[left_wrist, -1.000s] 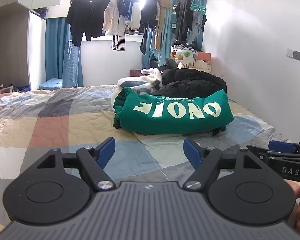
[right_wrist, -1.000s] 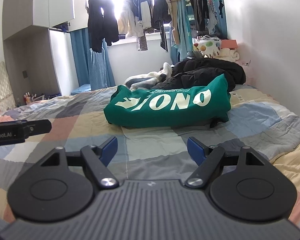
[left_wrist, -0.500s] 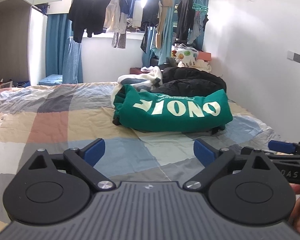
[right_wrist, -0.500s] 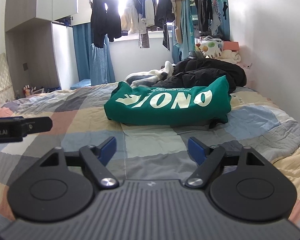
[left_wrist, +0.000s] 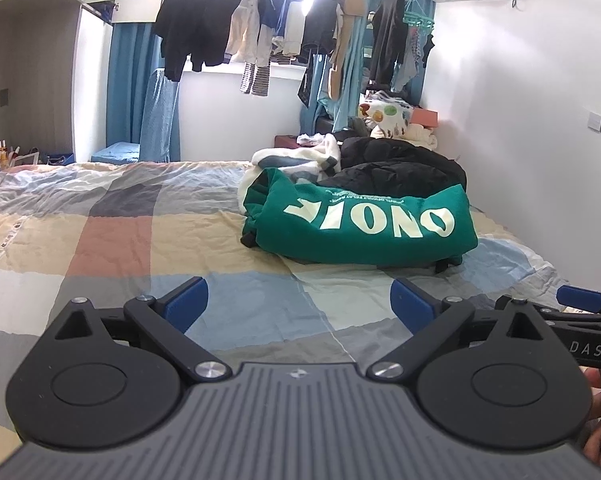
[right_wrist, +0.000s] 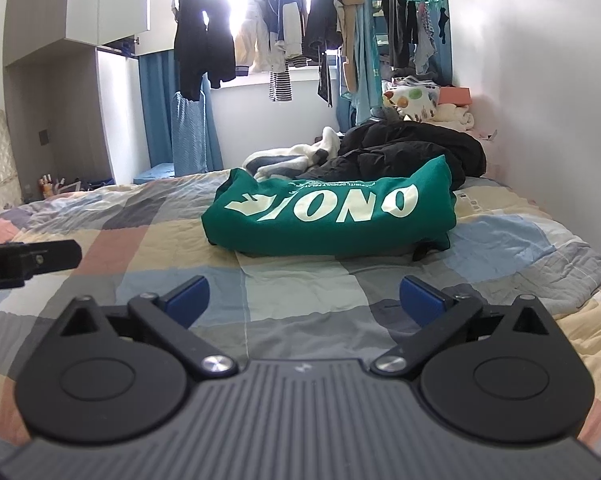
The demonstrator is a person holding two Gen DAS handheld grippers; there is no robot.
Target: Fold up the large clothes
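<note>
A green sweatshirt (left_wrist: 364,224) with white letters lies folded on the checked quilt (left_wrist: 100,240), far right part of the bed; it also shows in the right wrist view (right_wrist: 328,216). My left gripper (left_wrist: 300,300) hovers low over the quilt, short of the sweatshirt, open with nothing between its blue pads. My right gripper (right_wrist: 303,298) hovers beside it, its jaws opening wide, and only quilt shows between them. Each gripper's tip shows at the edge of the other's view: the right one (left_wrist: 580,300), the left one (right_wrist: 40,258).
Behind the sweatshirt lie a black jacket (left_wrist: 400,164) and a white and grey garment (left_wrist: 296,160). Several clothes (left_wrist: 260,32) hang at the bright window. A white wall (left_wrist: 540,140) runs along the bed's right side. Cupboards stand at the left.
Both grippers' jaws have spread wider apart. The left wrist view has shifted slightly; the sweatshirt has not moved.
</note>
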